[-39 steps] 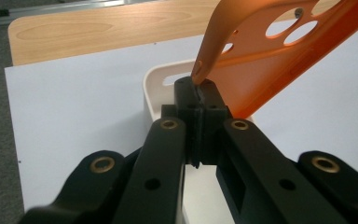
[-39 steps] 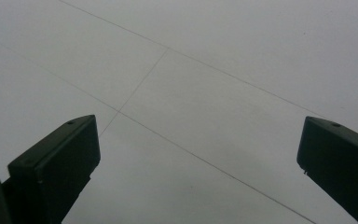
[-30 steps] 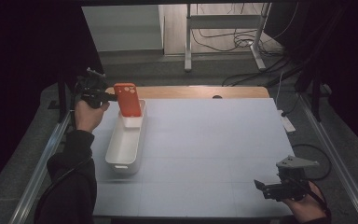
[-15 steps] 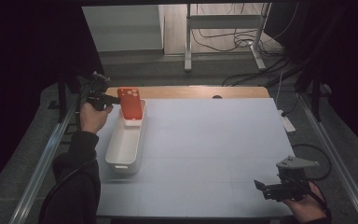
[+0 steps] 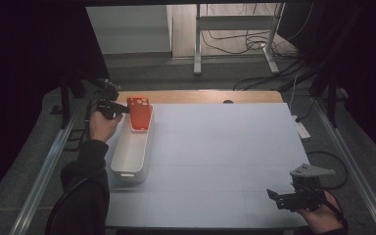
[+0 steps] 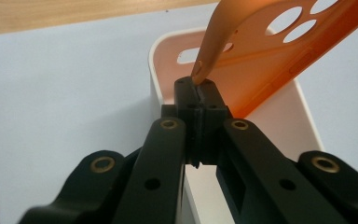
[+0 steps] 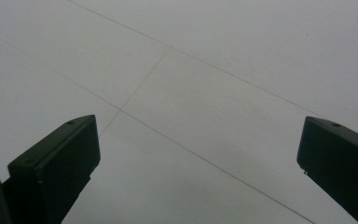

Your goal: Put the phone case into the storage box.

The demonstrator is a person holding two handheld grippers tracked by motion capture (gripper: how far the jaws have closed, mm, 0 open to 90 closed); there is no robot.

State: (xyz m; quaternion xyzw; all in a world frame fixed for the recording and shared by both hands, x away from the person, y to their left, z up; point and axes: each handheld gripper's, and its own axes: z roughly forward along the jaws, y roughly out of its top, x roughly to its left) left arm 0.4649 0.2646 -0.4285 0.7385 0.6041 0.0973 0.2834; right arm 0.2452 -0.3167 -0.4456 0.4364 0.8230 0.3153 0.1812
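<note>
Nearest the person, at the table's front right corner, the right gripper (image 5: 280,198) rests low over the pale table mat (image 5: 225,161), in the same spot as a second ago. Its jaws stand wide apart with nothing between them; its own view looks down on bare mat crossed by thin seam lines.

Farther along, on the left side, a long white plastic bin (image 5: 129,152) lies lengthwise on the mat. At its far end the left gripper (image 5: 122,108) is clamped tight on one edge of an orange silicone phone case (image 5: 140,113); in the left gripper view the jaws meet on the thin rim of the phone case (image 6: 265,51), camera cut-outs showing, with the bin (image 6: 161,60) directly beneath.

Over the last second the case has come down a little and now hangs tilted over the bin's far end, partly inside its rim. It looks like the case is being lowered in for release; it has not been let go yet.

Beyond lie a wooden table edge (image 5: 200,96) and floor cables.
</note>
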